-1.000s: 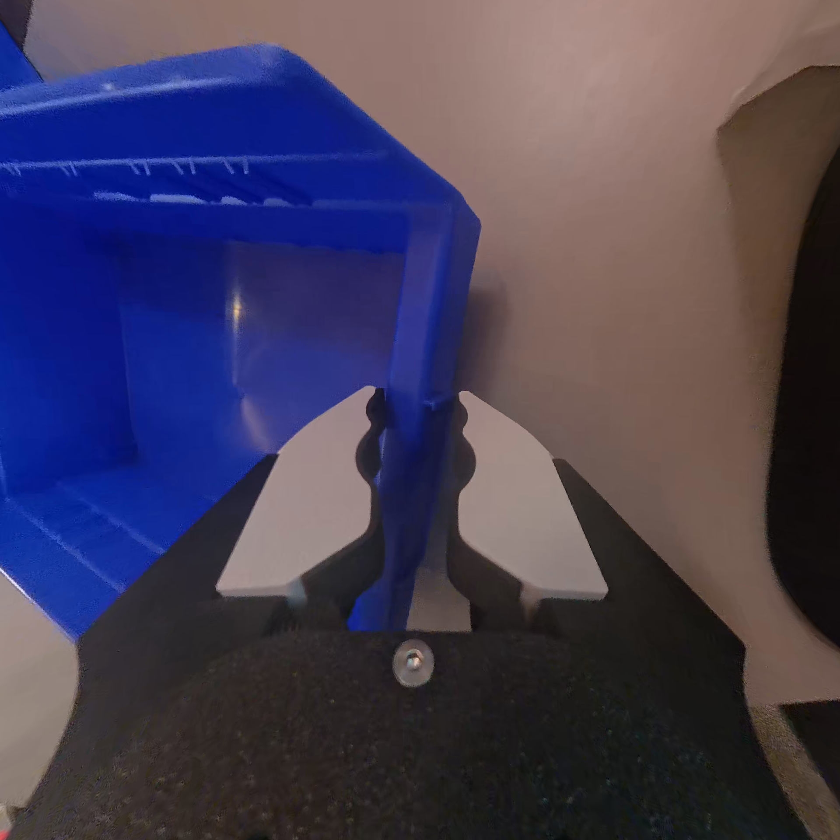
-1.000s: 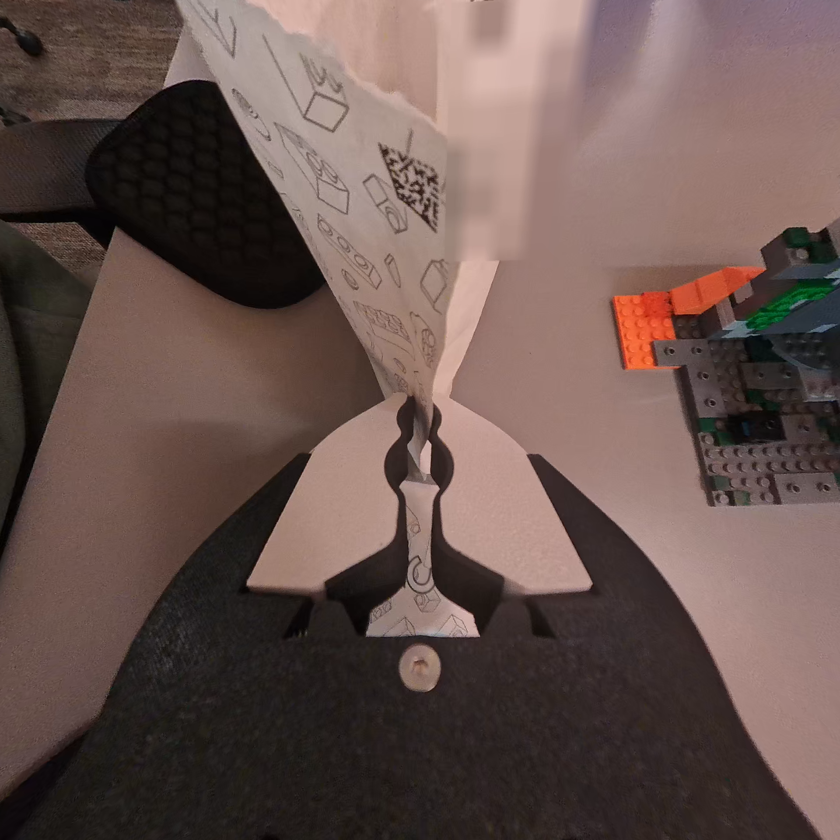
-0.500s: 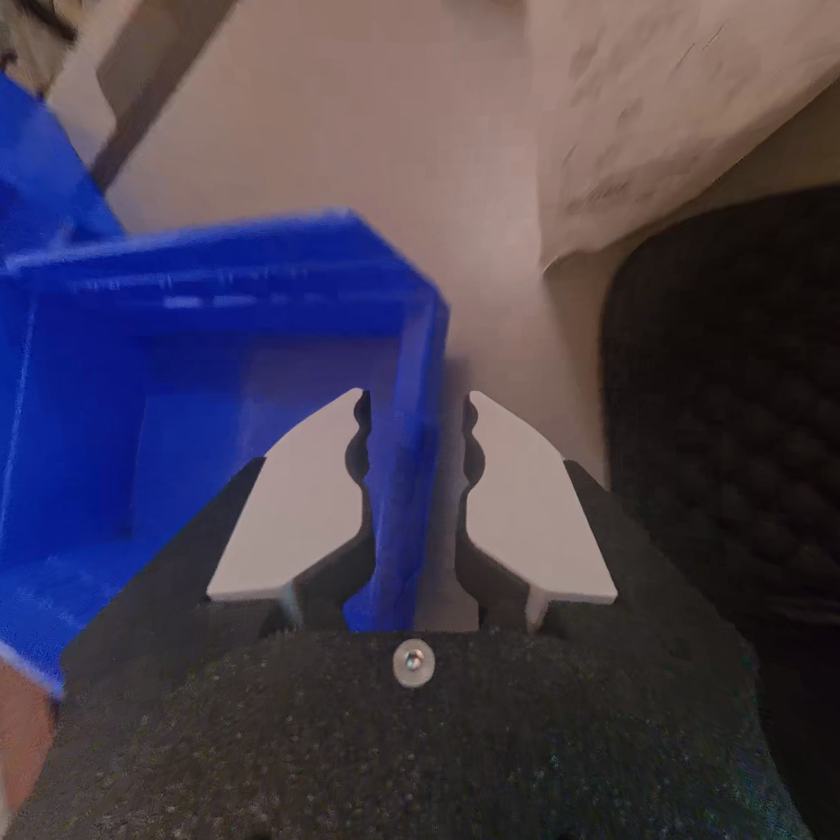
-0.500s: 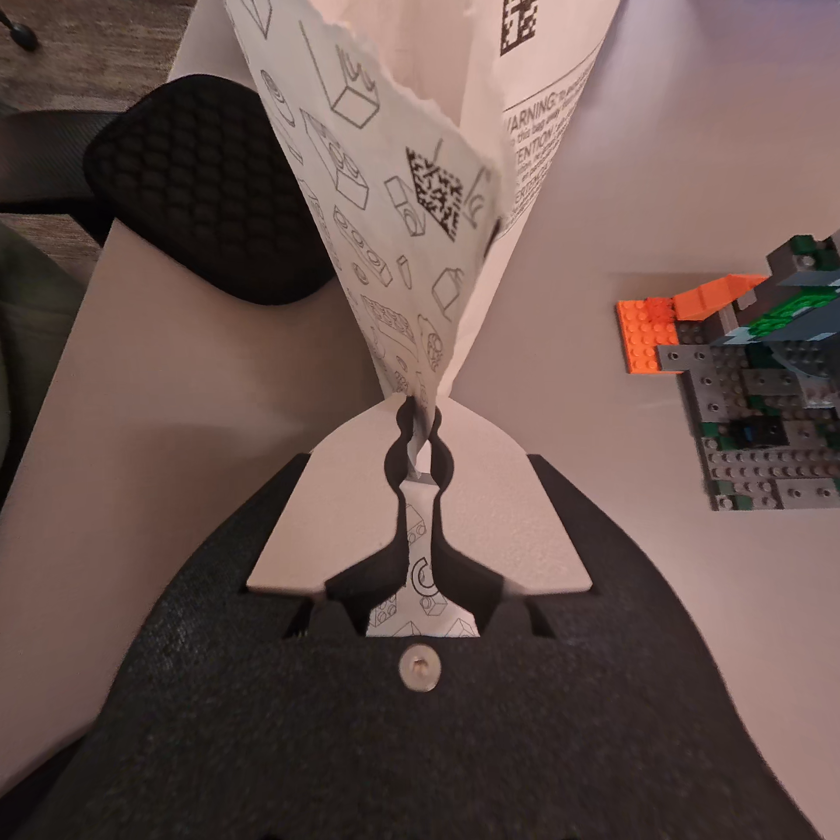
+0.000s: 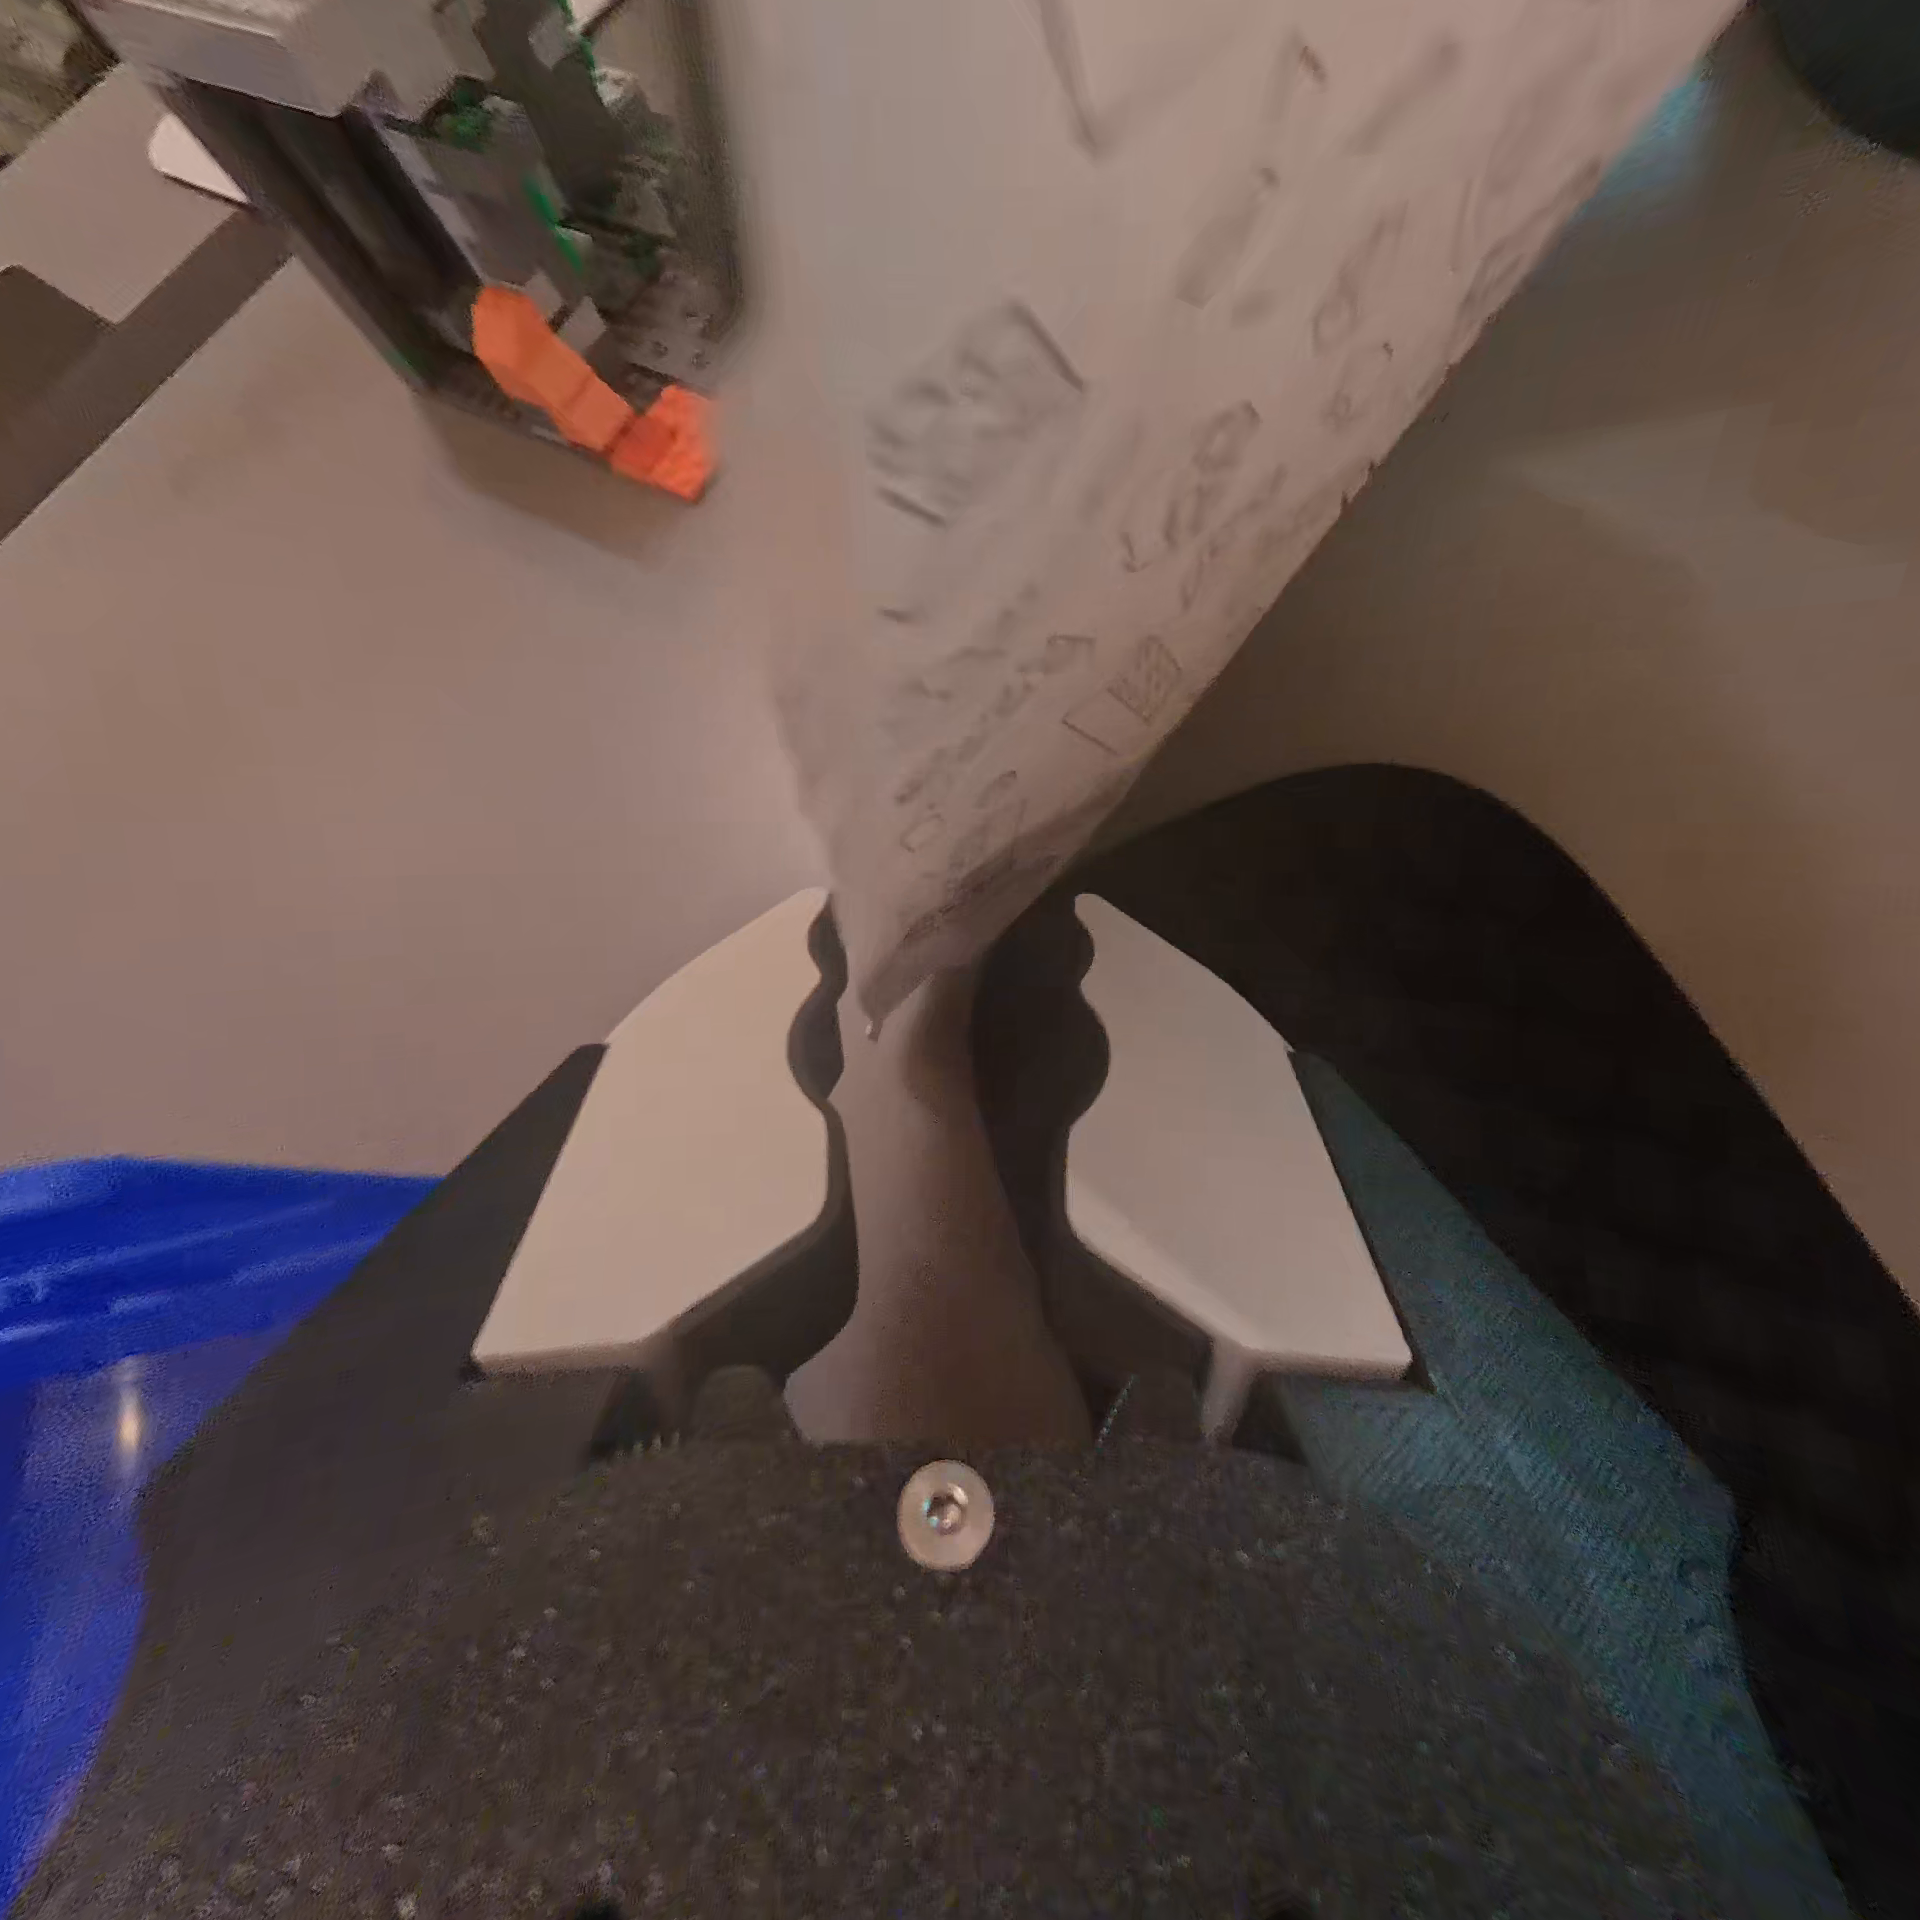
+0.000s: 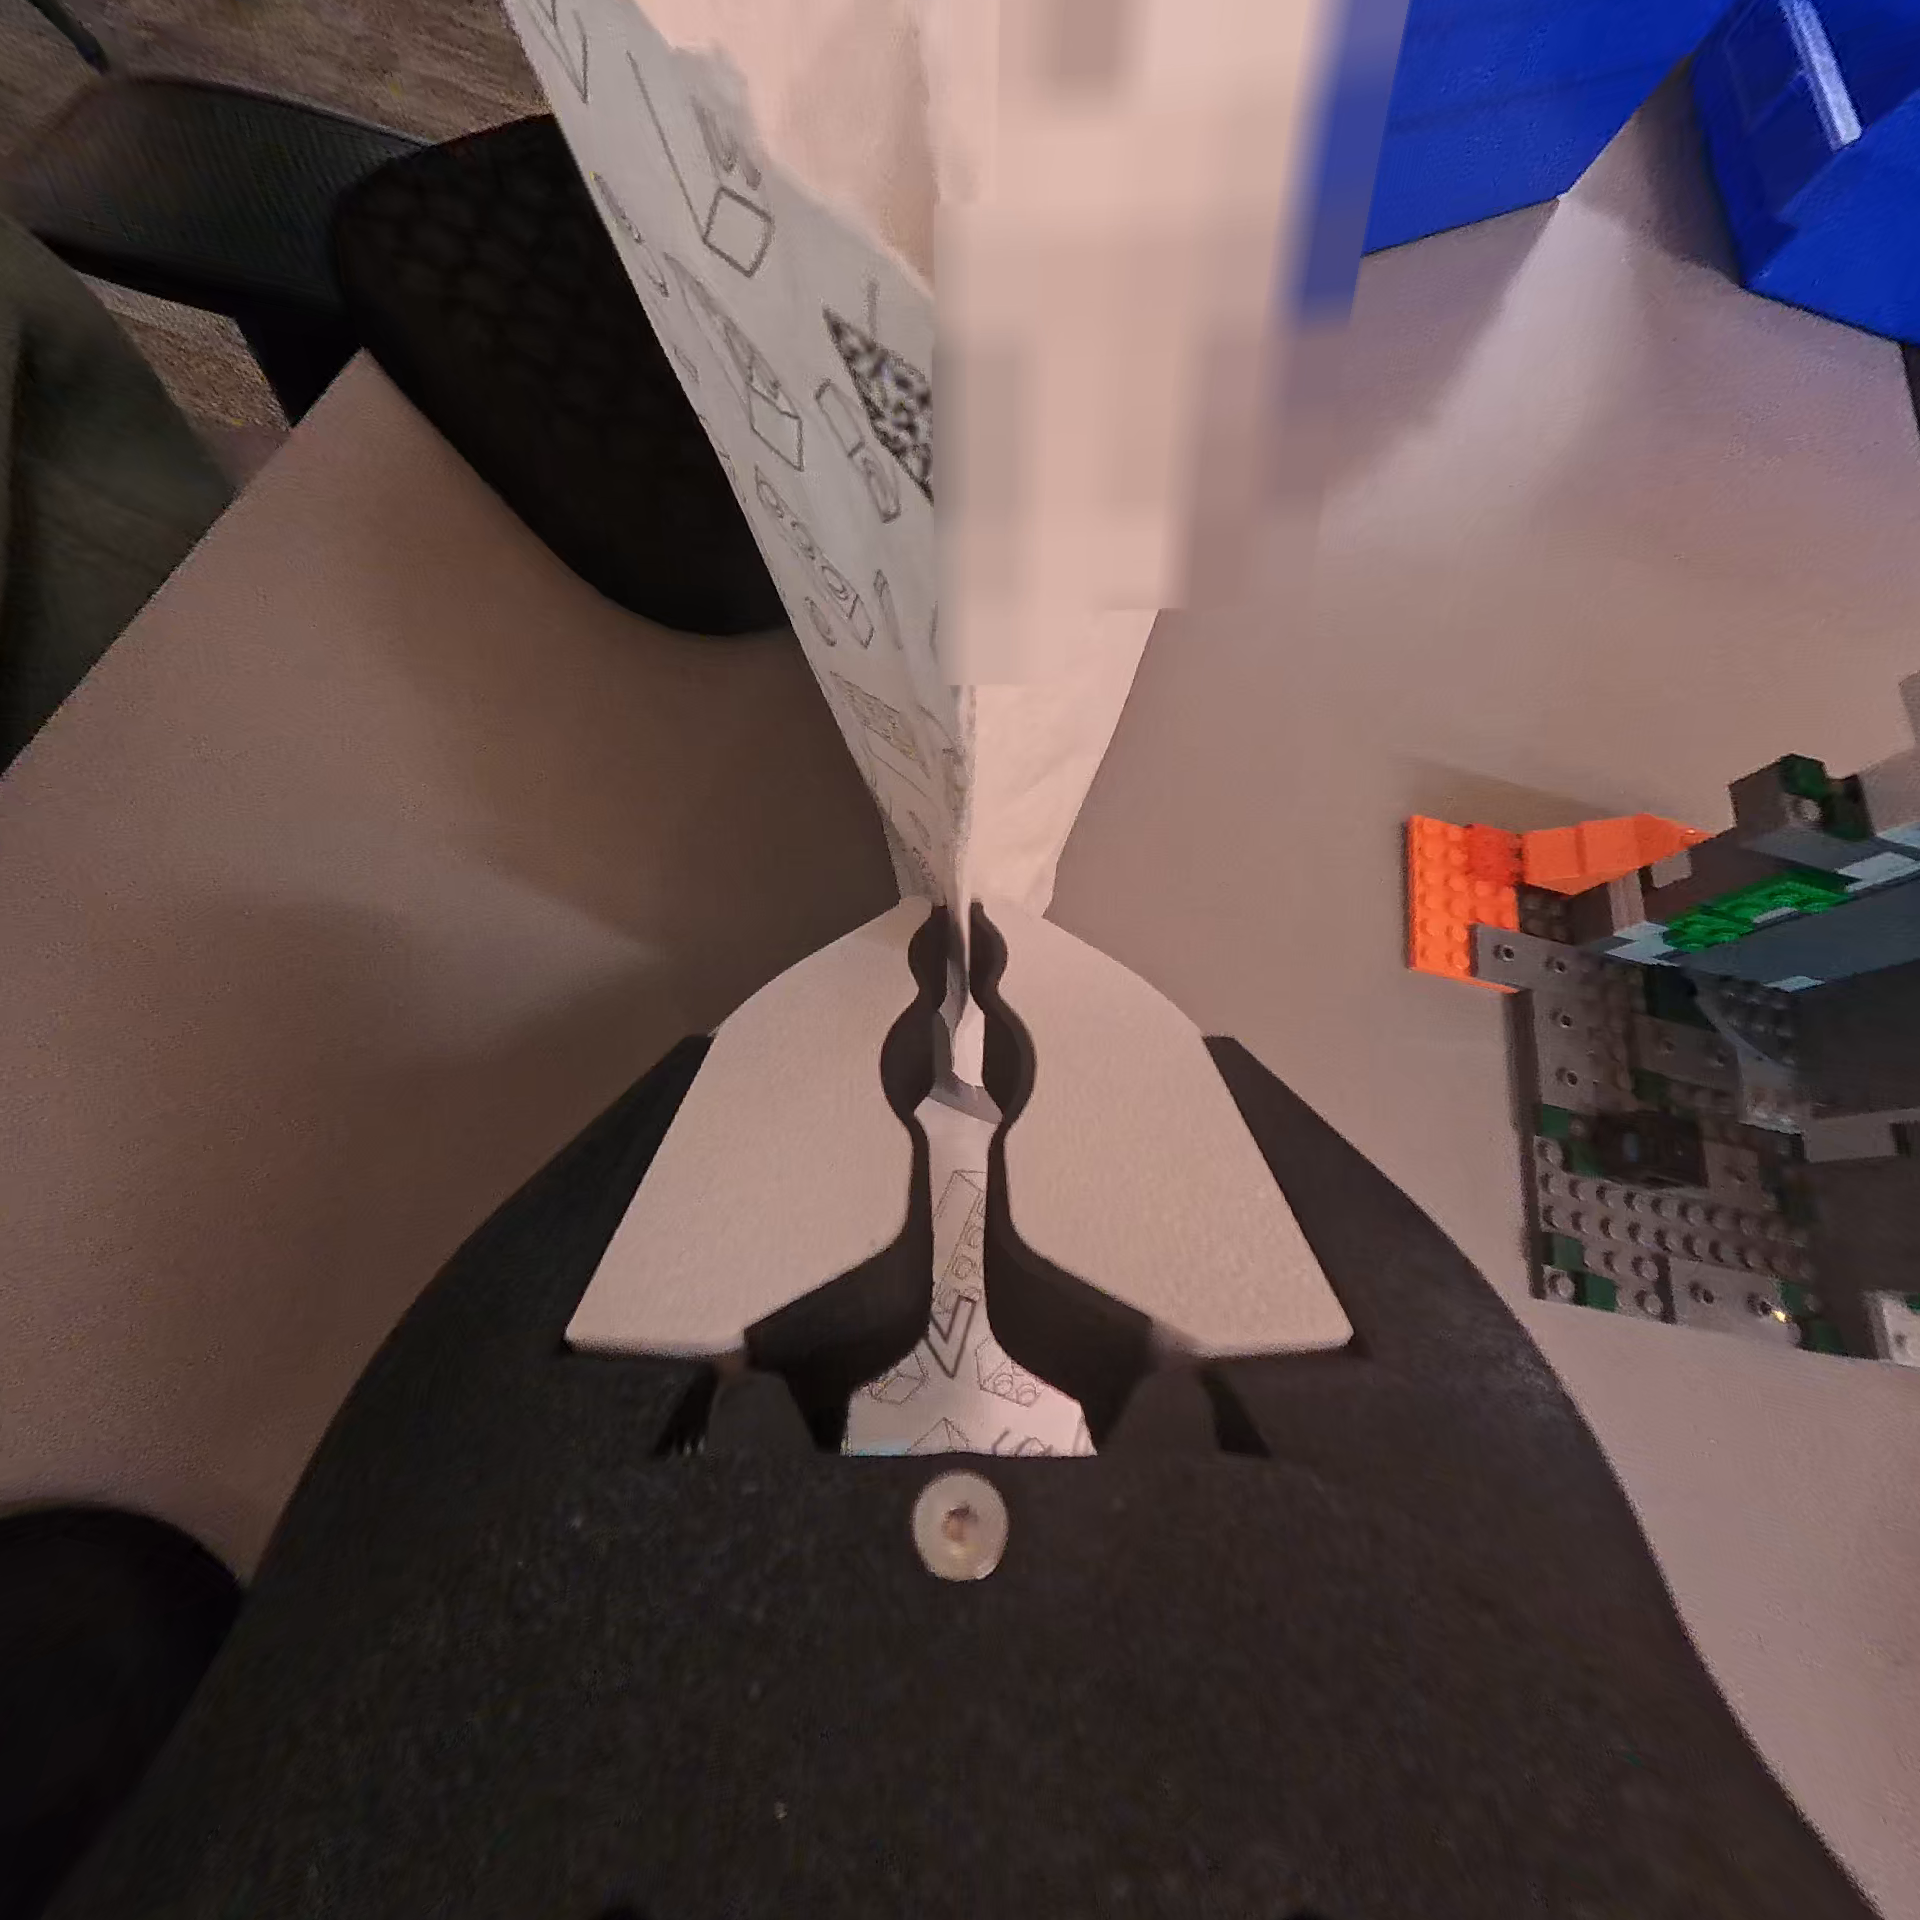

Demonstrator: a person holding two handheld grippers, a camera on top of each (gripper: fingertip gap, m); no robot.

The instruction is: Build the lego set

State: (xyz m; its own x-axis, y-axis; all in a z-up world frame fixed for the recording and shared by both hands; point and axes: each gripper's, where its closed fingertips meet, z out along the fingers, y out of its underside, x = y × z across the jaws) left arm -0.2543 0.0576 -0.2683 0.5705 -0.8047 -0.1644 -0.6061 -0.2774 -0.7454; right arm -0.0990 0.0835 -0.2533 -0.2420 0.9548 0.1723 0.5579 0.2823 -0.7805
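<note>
Paper bag (image 6: pixel 831 436): matt, printed, torn edge. Bin (image 5: pixel 135 1278): glossy blue plastic. Brick model (image 6: pixel 1662 1091): studded plastic. Table (image 5: pixel 364 779): smooth, matt.

Left claw (image 5: pixel 951 914) spread; blurred printed paper bag (image 5: pixel 1091 520) corner between pads, apparently unclamped. Brick model (image 5: pixel 520 239) far-left, blue bin (image 5: pixel 156 1299) near-left on table (image 5: pixel 364 779).

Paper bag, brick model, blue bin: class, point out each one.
Paper bag (image 6: pixel 790 436): right wrist view, printed side.
Brick model (image 6: pixel 1455 904): right wrist view, orange plate.
Blue bin (image 5: pixel 156 1278): left wrist view, rim.

Blue bins (image 6: pixel 1621 114) beyond brick model (image 6: pixel 1683 1049) on table (image 6: pixel 416 831).
</note>
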